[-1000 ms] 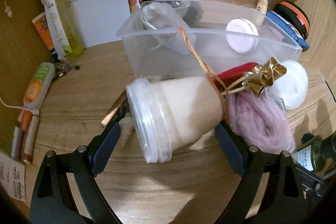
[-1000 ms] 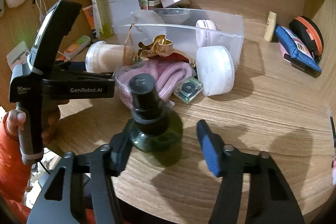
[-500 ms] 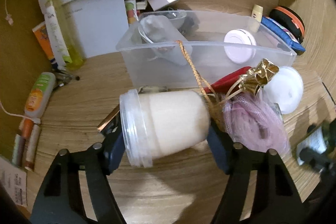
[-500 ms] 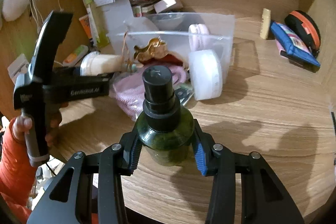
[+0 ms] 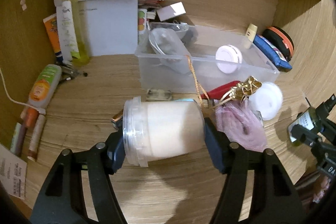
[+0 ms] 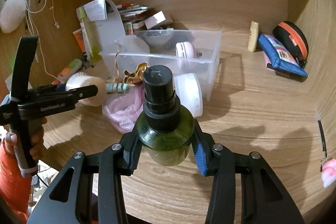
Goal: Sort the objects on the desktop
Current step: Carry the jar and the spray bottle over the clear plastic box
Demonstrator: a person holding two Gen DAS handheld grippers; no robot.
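Observation:
My left gripper (image 5: 162, 141) is shut on a clear-lidded cream jar (image 5: 163, 131) lying sideways, held above the wooden desk; it also shows in the right wrist view (image 6: 84, 88). My right gripper (image 6: 166, 150) is shut on a dark green spray bottle (image 6: 164, 129) with a black cap, lifted upright. A clear plastic bin (image 5: 247, 75) stands behind, holding a round pink-white case (image 5: 229, 58) and a clear bag. In front of it lie a pink mesh pouch (image 5: 241, 127), a gold bow (image 5: 247, 85) and a white round tub (image 5: 266, 100).
A white box (image 5: 109, 24) and a yellow-green tube (image 5: 71, 24) stand at the back left. Tubes and pens (image 5: 42, 87) lie along the left wall. A blue pouch (image 6: 281, 58), an orange-rimmed black case (image 6: 294, 39) and a small cream bottle (image 6: 253, 39) sit at the back right.
My left gripper closed on the cream jar and lifted it. My right gripper closed on the green bottle and raised it off the desk.

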